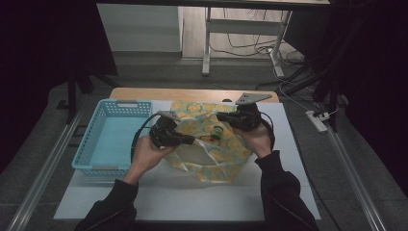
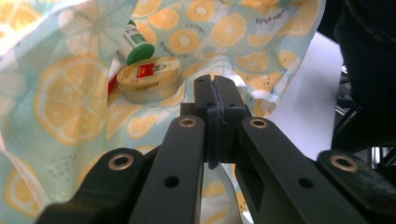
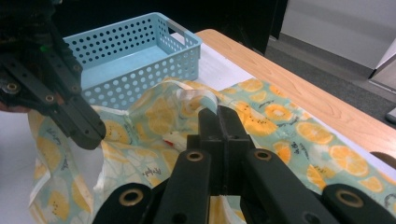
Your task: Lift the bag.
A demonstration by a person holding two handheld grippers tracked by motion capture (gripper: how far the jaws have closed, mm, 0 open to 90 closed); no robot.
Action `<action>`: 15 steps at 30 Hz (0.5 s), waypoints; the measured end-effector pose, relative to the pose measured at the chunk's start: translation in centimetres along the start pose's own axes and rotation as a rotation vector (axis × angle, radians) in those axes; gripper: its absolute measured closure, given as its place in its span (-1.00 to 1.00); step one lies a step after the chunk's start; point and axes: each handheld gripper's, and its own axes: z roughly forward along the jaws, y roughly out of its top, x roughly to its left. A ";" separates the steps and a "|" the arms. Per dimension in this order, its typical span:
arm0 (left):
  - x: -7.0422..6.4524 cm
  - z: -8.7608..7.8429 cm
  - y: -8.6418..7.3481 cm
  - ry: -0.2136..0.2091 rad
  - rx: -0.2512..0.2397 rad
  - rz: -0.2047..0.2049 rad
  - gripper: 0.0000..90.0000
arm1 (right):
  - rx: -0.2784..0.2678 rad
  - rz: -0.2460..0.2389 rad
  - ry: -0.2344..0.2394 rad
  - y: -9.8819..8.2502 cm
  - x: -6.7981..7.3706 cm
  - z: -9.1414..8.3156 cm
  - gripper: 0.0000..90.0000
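Note:
A cloth bag (image 1: 217, 164) printed with orange slices sits on the white mat, its mouth held apart. My left gripper (image 1: 191, 140) is shut on the bag's left rim, and my right gripper (image 1: 221, 117) is shut on the far right rim. In the left gripper view the jaws (image 2: 215, 88) are pressed together over the bag (image 2: 60, 102). Inside lie a round yellow tin (image 2: 148, 77) and a green-capped bottle (image 2: 135, 44). In the right gripper view my right gripper (image 3: 218, 116) is shut with fabric (image 3: 289, 130) under it, and the left gripper (image 3: 86, 133) pinches the near rim.
A light blue perforated basket (image 1: 91, 144) stands left of the bag, seen also as the basket (image 3: 140, 37) in the right gripper view. A white mat (image 1: 192, 199) covers the wooden table (image 1: 192, 94). Desk legs and cables lie on the floor beyond.

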 end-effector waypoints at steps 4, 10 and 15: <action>0.2 -0.7 0.9 -0.007 -0.007 0.001 1.00 | 0.007 -0.013 -0.001 0.8 0.2 -0.1 1.00; 0.4 -1.8 2.3 -0.018 -0.028 0.001 1.00 | 0.016 -0.020 0.014 1.8 0.5 -0.2 1.00; 0.4 -3.2 3.7 -0.014 -0.042 0.013 1.00 | 0.018 -0.028 0.027 2.7 0.8 -0.5 1.00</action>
